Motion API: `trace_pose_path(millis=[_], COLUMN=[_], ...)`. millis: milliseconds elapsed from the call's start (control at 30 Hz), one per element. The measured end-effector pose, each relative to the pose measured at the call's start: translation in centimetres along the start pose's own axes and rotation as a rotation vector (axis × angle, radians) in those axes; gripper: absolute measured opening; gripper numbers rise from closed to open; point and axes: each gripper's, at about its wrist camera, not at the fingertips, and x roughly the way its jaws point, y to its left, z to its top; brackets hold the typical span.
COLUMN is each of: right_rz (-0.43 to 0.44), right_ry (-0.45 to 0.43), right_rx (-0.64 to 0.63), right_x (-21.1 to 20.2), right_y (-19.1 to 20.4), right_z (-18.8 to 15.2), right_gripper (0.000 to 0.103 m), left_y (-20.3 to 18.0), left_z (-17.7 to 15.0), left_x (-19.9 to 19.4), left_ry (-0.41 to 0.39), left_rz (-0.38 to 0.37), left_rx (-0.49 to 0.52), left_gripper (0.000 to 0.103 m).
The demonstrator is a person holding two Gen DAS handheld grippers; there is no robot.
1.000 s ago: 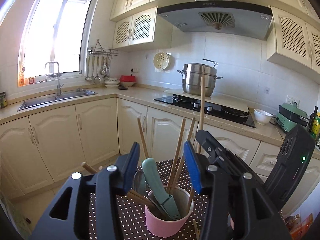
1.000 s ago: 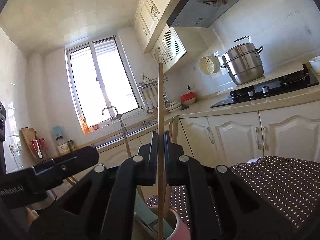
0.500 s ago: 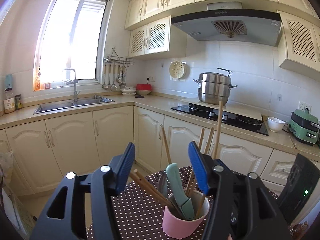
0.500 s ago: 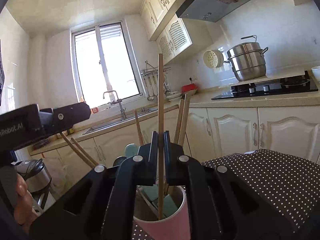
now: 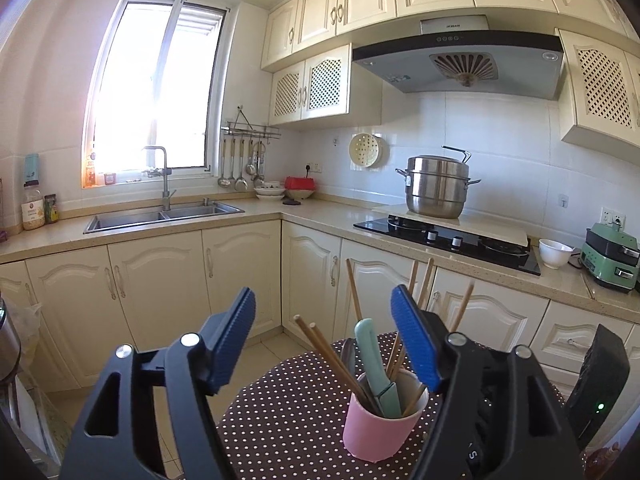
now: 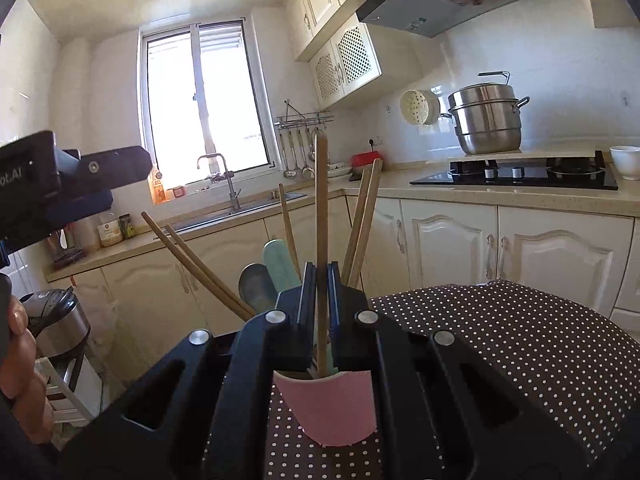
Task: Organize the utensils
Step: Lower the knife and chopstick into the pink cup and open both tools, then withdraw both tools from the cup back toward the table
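On the dotted tablecloth (image 5: 288, 412), near the table's front edge, stands the pink cup (image 5: 376, 426), already holding several chopsticks (image 5: 332, 360), a mint-handled knife (image 5: 376, 364) and a spoon (image 6: 256, 286). Right gripper (image 6: 321, 308): jaws clamped on one upright chopstick (image 6: 321, 208), its lower tip just inside the cup rim. Left gripper (image 5: 324, 336): jaws opening, wide apart, nothing between the pads; it sits near and left of the cup, clear of it. Judgement: the step in hand is dropping this chopstick into the cup. Risks: the cup is light and crowded with leaning sticks, so a sideways push from the chopstick or the right fingers could tip it. Releasing too high could bounce the stick out. Left gripper is not steadying the cup.
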Motion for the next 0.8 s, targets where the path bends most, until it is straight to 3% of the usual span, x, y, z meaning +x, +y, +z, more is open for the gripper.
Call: trace_pose_path(millis=[67,200,800], right_rz=[-0.015,-0.035,-0.057], right_ry=[0.012,0.015,-0.015], right_rx=[-0.002,-0.003,-0.009], right_x=[-0.2,-1.2,-8.4], right_y=[0.3,0.8,3.2], right_z=[-0.1,-0.1,1.0], right_gripper=[0.008,0.021,0.021], left_y=[0.2,0.5,0.9], left_z=[0.0,-0.1,-1.7], left_x=[-0.7,-2.2,-7.8], left_ry=[-0.005,-0.02,-0.004], left_rz=[0.006,0.019,0.007], left_rx=[0.003,0.015,0.029], left_gripper=[0.074,0.076,0.079])
